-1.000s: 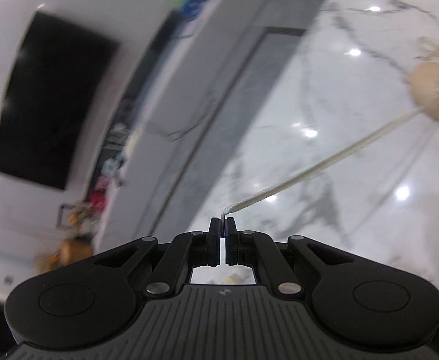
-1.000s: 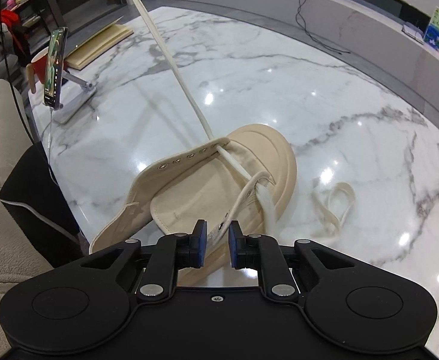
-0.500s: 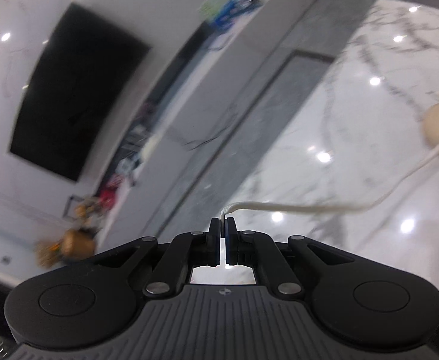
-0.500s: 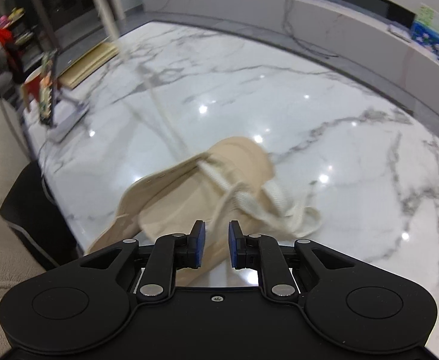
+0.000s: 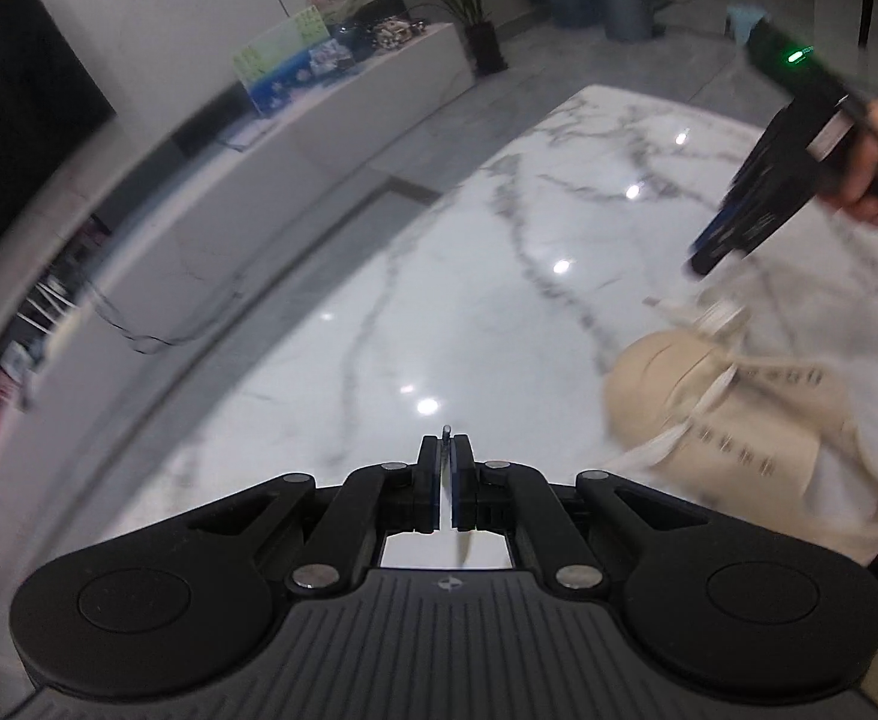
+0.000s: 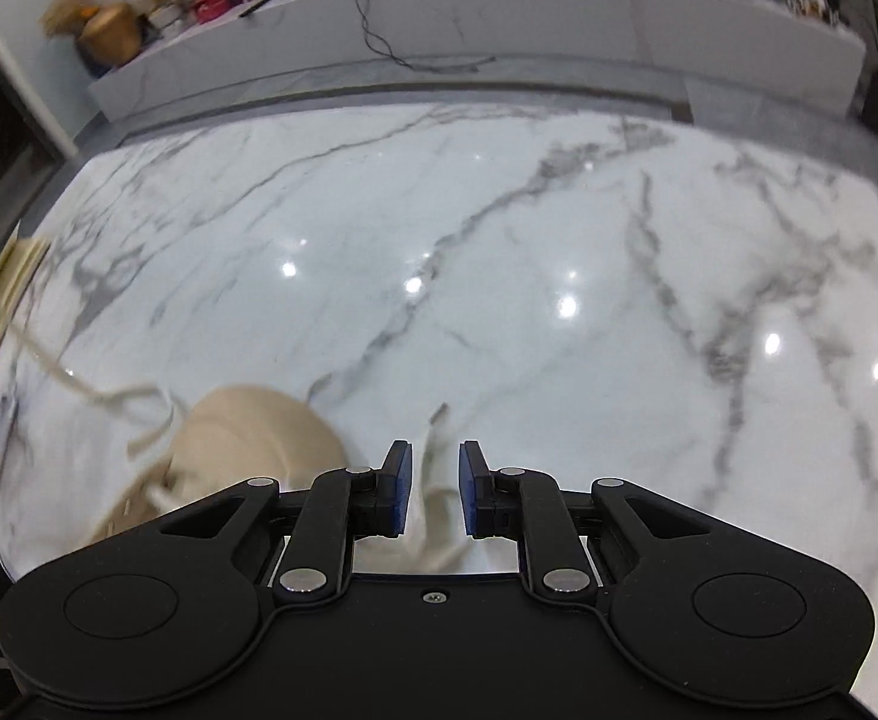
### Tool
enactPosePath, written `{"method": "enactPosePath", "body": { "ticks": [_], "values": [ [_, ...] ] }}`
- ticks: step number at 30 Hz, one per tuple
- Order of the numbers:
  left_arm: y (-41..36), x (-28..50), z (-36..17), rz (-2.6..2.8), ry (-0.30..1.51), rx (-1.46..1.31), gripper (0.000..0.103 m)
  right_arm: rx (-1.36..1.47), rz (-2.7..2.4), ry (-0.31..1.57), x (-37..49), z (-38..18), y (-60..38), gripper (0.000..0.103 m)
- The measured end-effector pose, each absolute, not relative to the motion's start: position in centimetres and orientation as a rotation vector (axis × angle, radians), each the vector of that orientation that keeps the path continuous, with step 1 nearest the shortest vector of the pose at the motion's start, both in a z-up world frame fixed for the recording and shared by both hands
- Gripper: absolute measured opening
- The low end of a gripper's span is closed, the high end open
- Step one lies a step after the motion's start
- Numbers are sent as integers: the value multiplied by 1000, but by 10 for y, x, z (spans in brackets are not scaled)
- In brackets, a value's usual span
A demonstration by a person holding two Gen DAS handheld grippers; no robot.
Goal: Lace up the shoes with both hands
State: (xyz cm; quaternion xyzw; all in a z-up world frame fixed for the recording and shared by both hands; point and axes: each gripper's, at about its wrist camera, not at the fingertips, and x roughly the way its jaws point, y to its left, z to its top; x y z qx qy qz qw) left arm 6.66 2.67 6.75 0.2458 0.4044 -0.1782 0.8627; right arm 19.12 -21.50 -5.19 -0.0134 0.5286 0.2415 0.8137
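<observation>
The white, grey-veined polished marble table carries a cream canvas low shoe with a matching rubber toe cap, lying near the table's edge on the side close to the person, its tongue area open and two rows of eyelets showing. By my reading the step in hand is working a lace end through the next eyelet, and to do it well the slack should be taken up evenly on both sides, the flat lace kept untwisted, and the shoe steadied so a pull does not drag it across the slick stone. The flat off-white cotton shoelace crosses only near the toe, with loose lengths trailing onto the marble on either side; the upper eyelets look empty, though blur hides detail. The black left gripper has its fingers pressed together on what looks like a thin lace tip standing up between them. The black right gripper hovers just above the shoe with its blue pads apart, holding nothing.
</observation>
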Motion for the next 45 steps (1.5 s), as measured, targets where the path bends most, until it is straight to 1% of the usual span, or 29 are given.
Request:
{"method": "enactPosePath", "body": {
  "ticks": [6,12,14,15,20,22,24,26,29,36,45],
  "values": [
    [25,84,41,-405,864,339,2,-3,457,1208,217,-78,-195,19],
    [36,89,25,-418,897,289,2,-41,440,1222,217,-84,-187,19],
    [42,88,19,-429,920,279,7,-56,434,1225,217,-86,-184,19],
    [43,87,17,-436,930,278,14,-64,431,1227,217,-87,-183,19],
    [38,80,-5,-485,971,311,18,-102,417,1232,216,-91,-178,20],
    [33,78,-15,-490,977,321,24,-102,419,1222,214,-90,-178,20],
    [29,80,-24,-482,967,322,25,-111,424,1215,213,-90,-177,20],
    [27,85,-30,-485,970,298,25,-128,437,1204,209,-90,-176,30],
    [25,93,-39,-495,1006,251,26,-145,454,1190,206,-91,-174,36],
    [21,98,-58,-419,1060,232,25,-219,454,1126,194,-93,-165,37],
    [18,95,-66,-386,1055,219,26,-175,450,1059,187,-96,-173,37]
  ]
}}
